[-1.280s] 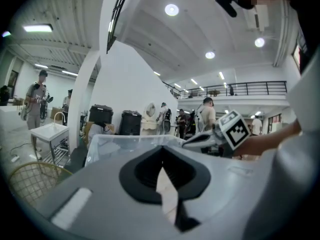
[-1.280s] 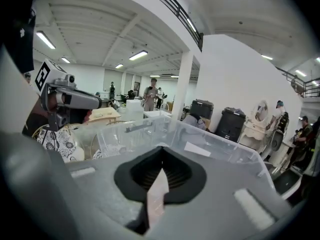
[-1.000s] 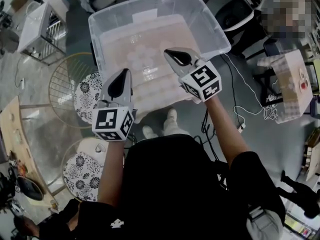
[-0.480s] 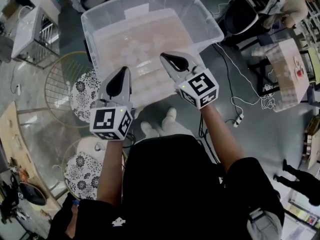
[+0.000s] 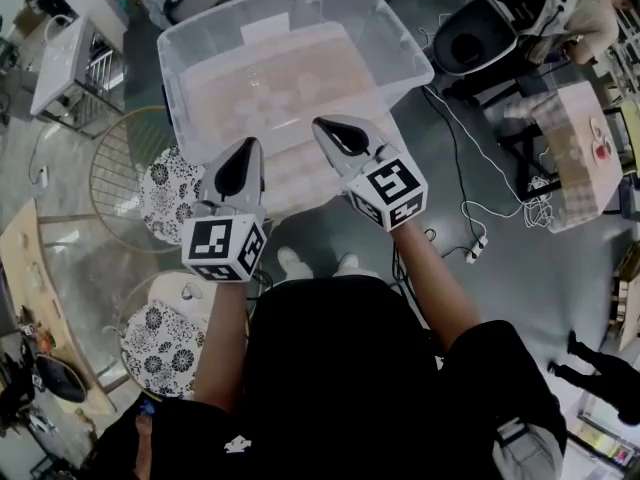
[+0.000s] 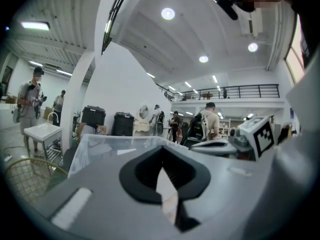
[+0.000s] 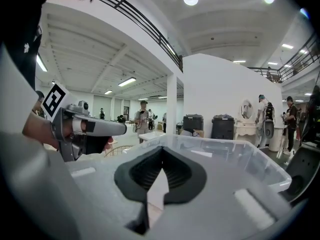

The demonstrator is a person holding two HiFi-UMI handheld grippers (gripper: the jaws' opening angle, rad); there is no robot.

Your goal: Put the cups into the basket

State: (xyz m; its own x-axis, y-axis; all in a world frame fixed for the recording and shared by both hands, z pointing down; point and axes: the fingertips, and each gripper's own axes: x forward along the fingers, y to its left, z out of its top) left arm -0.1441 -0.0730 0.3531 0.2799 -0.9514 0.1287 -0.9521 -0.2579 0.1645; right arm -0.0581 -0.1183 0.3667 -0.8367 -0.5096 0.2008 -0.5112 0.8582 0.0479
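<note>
While the left gripper (image 5: 247, 146) and right gripper (image 5: 322, 126) hold smooth grey jaws pressed together, empty, a clear rectangular plastic bin (image 5: 395, 43) sits at twelve o'clock.

Bright ceiling lights, fisheye-warped edges

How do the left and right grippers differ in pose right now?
The left gripper points straight ahead; the right gripper angles toward the left. The right gripper's tip reaches farther over the clear plastic bin than the left gripper's. Both are shut and hold nothing.
</note>
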